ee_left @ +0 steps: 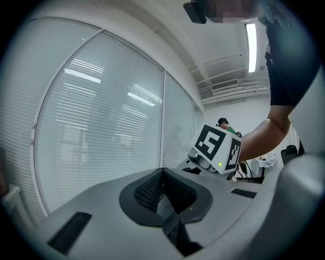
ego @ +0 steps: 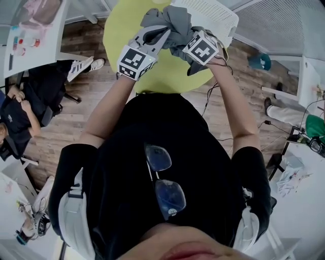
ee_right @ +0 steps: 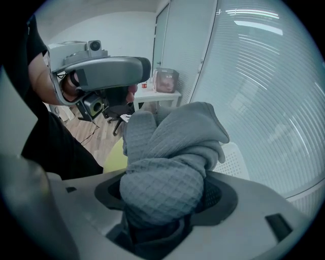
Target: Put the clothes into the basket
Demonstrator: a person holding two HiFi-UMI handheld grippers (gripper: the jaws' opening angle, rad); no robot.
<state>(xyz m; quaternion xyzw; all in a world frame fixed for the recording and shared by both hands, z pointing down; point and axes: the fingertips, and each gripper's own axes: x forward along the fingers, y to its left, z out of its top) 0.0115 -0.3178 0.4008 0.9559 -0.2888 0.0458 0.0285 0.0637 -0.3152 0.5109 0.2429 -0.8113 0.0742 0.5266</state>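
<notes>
Two grippers up over round yellow-green table (ego: 167,76), close together. Right gripper (ee_right: 165,195) fingers clamped on bunched grey waffle cloth (ee_right: 170,152), wad filling gap between pads. Left gripper (ee_left: 163,177) fingers pressed together, nothing visible between them; in head view its tip lies against cloth's edge. Cloth hangs in air, not in basket (ego: 218,15), white and perforated, at table's far side.
</notes>
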